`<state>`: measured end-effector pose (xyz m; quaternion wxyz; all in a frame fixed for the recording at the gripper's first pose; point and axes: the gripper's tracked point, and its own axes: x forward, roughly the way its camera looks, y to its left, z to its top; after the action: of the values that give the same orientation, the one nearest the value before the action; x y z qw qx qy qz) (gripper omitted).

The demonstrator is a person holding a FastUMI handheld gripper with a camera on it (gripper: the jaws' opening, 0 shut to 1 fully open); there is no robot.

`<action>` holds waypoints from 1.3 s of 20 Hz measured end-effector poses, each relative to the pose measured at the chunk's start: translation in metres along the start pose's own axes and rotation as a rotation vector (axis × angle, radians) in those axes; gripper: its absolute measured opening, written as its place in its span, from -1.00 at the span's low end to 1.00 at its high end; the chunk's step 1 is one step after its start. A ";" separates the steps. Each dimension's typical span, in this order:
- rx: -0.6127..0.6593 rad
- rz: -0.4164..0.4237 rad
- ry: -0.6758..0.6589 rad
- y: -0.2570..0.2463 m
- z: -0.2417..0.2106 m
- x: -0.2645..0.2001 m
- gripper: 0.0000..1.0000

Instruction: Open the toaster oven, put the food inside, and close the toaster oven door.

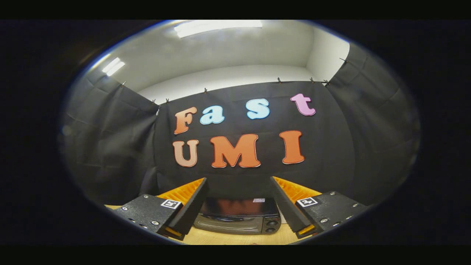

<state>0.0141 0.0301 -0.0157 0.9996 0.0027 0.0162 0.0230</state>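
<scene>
left finger (pixel 189 206): tip raised, touching nothing | gripper (pixel 238 200): spread wide, holds nothing | toaster oven (pixel 237 221): on wooden table (pixel 235 239), seen between and beyond the fingers, door closed, its sides hidden behind them | knobs (pixel 272 226): small, hard to make out.

Gripper (pixel 239 206) jaws spread wide, nothing between them. Toaster oven (pixel 238 220) sits at 12 o'clock just beyond the jaws on a wooden surface (pixel 235 239), door closed, two knobs (pixel 272 226) on its right side. Black cloth wall (pixel 239 176) directly behind the oven.
</scene>
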 end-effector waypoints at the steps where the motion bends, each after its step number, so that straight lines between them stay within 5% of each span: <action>1: -0.001 0.000 0.008 0.001 -0.005 0.002 0.96; 26: -0.018 -0.024 0.397 0.038 -0.236 0.111 0.98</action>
<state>0.1159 0.0741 -0.2546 0.9770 -0.0109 0.2127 0.0115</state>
